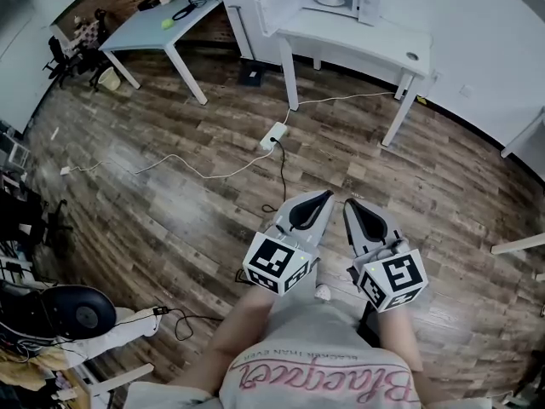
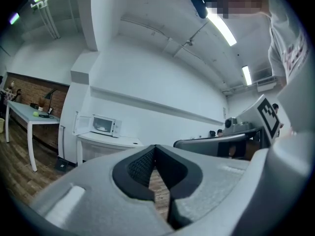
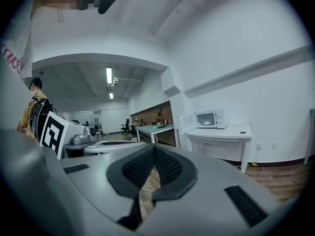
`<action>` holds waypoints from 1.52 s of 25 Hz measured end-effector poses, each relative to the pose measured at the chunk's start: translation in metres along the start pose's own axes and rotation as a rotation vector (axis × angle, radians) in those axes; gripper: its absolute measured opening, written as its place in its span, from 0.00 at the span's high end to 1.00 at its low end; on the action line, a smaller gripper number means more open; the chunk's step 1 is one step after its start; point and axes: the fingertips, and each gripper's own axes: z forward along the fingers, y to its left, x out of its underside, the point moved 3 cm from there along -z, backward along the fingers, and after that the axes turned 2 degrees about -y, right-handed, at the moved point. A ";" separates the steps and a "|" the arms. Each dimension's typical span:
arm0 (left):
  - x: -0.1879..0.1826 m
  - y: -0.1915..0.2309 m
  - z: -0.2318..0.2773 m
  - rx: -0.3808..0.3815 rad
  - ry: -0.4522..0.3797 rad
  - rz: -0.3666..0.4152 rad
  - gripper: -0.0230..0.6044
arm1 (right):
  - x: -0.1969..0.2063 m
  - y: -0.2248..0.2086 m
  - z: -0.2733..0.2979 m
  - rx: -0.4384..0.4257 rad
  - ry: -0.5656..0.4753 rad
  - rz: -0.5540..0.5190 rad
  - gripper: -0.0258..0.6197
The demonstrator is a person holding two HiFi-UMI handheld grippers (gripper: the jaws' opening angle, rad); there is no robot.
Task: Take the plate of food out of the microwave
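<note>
Both claws pressed together, nothing between them: left claw [image 2: 155,151], right claw [image 3: 153,151]. I see the plate [image 1: 330,0] far ahead of them, inside the open microwave [image 1: 368,0] on the white bench [image 1: 366,43]

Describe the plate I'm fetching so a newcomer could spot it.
Find the white desk against the white wall; a white microwave sits on it, door swung open. The plate is the pale dish inside, alone in the cavity.
</note>
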 end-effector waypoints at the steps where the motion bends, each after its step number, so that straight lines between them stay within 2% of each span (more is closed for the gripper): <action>1: 0.000 0.002 0.002 0.000 -0.001 -0.003 0.95 | 0.000 -0.002 0.002 0.001 0.001 -0.001 0.94; 16: -0.016 0.039 0.055 0.015 -0.028 -0.011 0.95 | -0.016 -0.044 0.042 0.034 -0.001 -0.016 0.94; 30: -0.028 0.092 0.082 0.005 -0.063 -0.019 0.95 | -0.026 -0.057 0.103 -0.005 0.011 -0.053 0.94; 38: -0.033 0.127 0.102 0.015 -0.079 -0.018 0.95 | -0.030 -0.066 0.136 0.009 0.011 -0.066 0.94</action>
